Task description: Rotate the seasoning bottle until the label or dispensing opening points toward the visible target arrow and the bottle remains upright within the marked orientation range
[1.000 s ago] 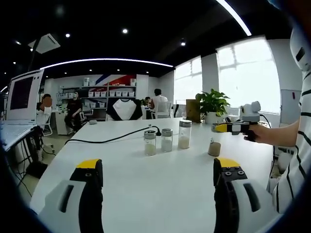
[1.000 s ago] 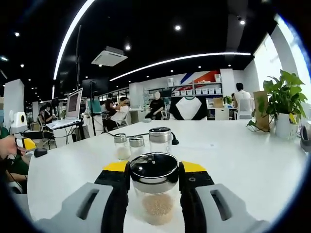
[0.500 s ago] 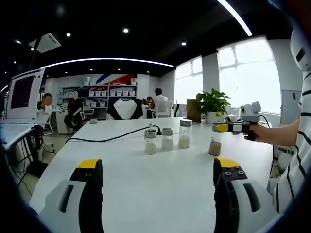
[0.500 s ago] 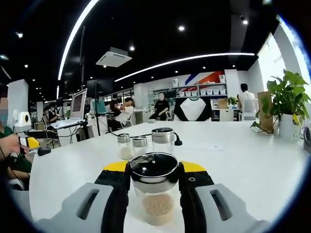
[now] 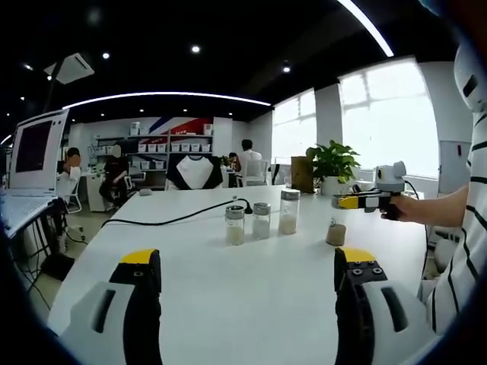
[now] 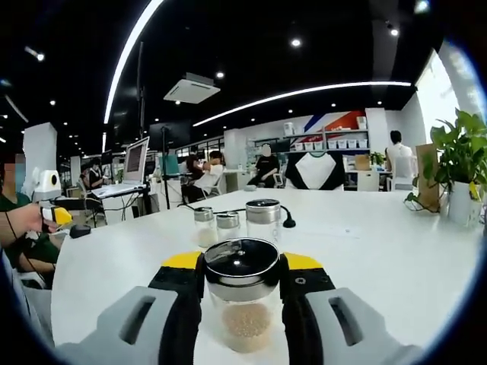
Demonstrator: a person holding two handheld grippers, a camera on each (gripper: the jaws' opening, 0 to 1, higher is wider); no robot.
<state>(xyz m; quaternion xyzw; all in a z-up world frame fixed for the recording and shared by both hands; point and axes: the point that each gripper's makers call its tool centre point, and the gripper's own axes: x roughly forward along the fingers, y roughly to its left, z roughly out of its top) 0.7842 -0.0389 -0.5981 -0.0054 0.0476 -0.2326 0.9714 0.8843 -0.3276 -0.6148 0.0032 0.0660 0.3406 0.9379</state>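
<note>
Bottles: four on white table [image 5: 228,289]. Three glass jars [image 5: 261,219] in row near table middle, upright, close together. Fourth, seasoning bottle [image 6: 243,300], upright, dark lid, pale granules inside, clamped between yellow-tipped jaws of right claw [image 6: 242,283]; in left gripper view it stands near table's right edge under that claw. Left claw [image 5: 247,277] spread wide, holding nothing, above near table edge. One black cable [image 5: 175,217] across table. One potted plant [image 5: 332,166] at far right corner. Open office, several people seated, shelves at back.
</note>
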